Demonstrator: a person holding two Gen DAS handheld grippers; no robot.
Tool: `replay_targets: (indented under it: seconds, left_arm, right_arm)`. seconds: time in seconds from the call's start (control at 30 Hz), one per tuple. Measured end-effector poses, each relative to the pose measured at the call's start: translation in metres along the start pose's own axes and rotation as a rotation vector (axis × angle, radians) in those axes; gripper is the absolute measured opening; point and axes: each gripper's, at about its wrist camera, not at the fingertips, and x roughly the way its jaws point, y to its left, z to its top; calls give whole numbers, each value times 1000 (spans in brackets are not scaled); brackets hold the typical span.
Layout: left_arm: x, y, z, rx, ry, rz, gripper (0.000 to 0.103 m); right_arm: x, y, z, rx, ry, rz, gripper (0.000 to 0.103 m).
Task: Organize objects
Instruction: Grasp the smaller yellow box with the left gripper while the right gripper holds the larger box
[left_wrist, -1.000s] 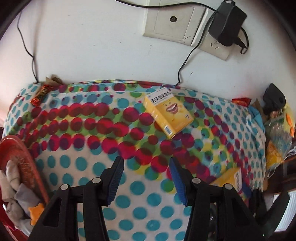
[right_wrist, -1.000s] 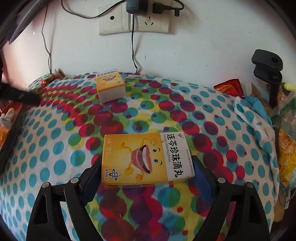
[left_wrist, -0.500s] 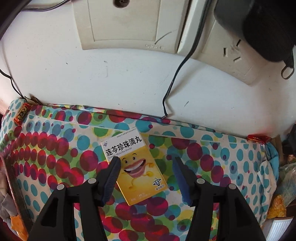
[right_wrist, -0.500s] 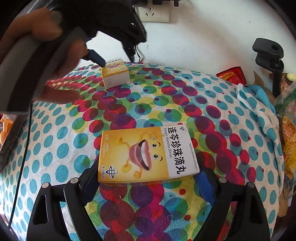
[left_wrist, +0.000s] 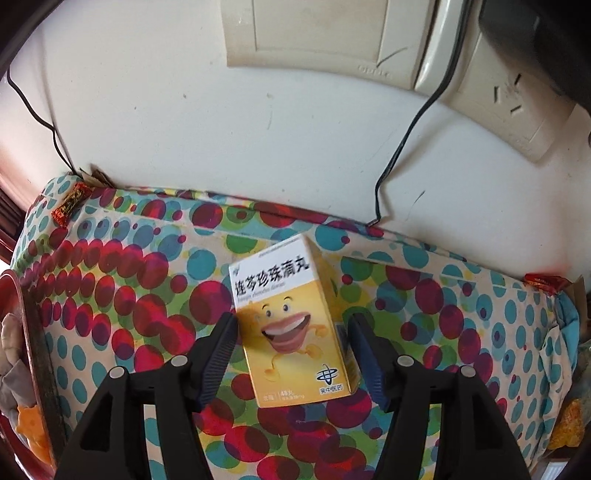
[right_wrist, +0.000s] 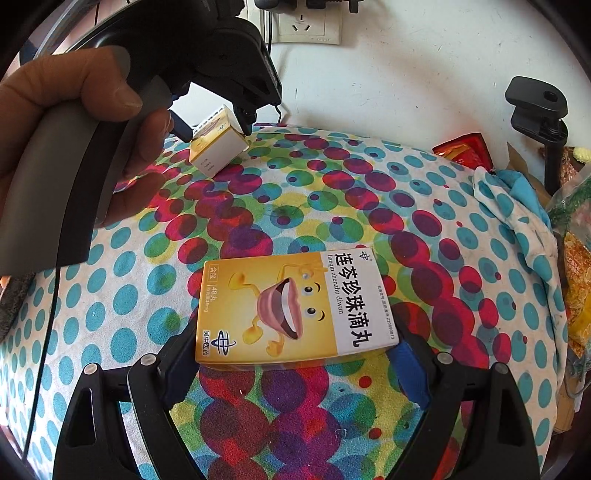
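Two yellow medicine cartons are seen on a polka-dot cloth (right_wrist: 461, 229) that covers a table set against a white wall. The far carton (left_wrist: 291, 328) lies close to the wall, at about 12 o'clock on the cloth in the left wrist view, its printed face up and its long axis running roughly from 11 to 5 o'clock. The left gripper (left_wrist: 291, 332) is placed around it with the jaws spread: one pad appears to touch the carton's 9 o'clock side, while a gap is seen at the 3 o'clock side, so nothing is pinched yet. The near carton (right_wrist: 295, 306) lies flat at about 6 o'clock in the right wrist view, and the right gripper (right_wrist: 295, 354) straddles its near edge; whether its pads are pressing the short ends cannot be told, since those ends hide them. Both cartons are judged to be light, thin cardboard, stiff along the edges but easily dented on the broad faces, and somewhat glossy. A hold across the narrow side walls, near mid-length, is judged best, with light pressure so the walls are not crushed. The soft cloth may let a carton slide when nudged.
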Motion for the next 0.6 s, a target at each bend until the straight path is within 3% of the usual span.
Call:
replay_targets:
  seconds: [0.07, 0.2, 0.27, 0.3, 0.6]
  left_arm:
    - [12, 7, -9, -23, 61, -7, 64]
    - [-5, 10, -18, 11, -48, -10, 64]
    - [-7, 11, -18, 44, -38, -35, 60]
    - [-5, 13, -18, 55, -23, -56, 52]
    - [-34, 27, -47, 156, -86, -53, 52]
  right_arm:
    - [0, 0, 0, 2, -1, 2, 89]
    - [0, 0, 0, 0, 0, 0, 89]
    - [0, -1, 0, 0, 0, 1, 89]
    - [-1, 0, 0, 1, -1, 0, 89]
    - [-1, 0, 0, 0, -2, -4, 88]
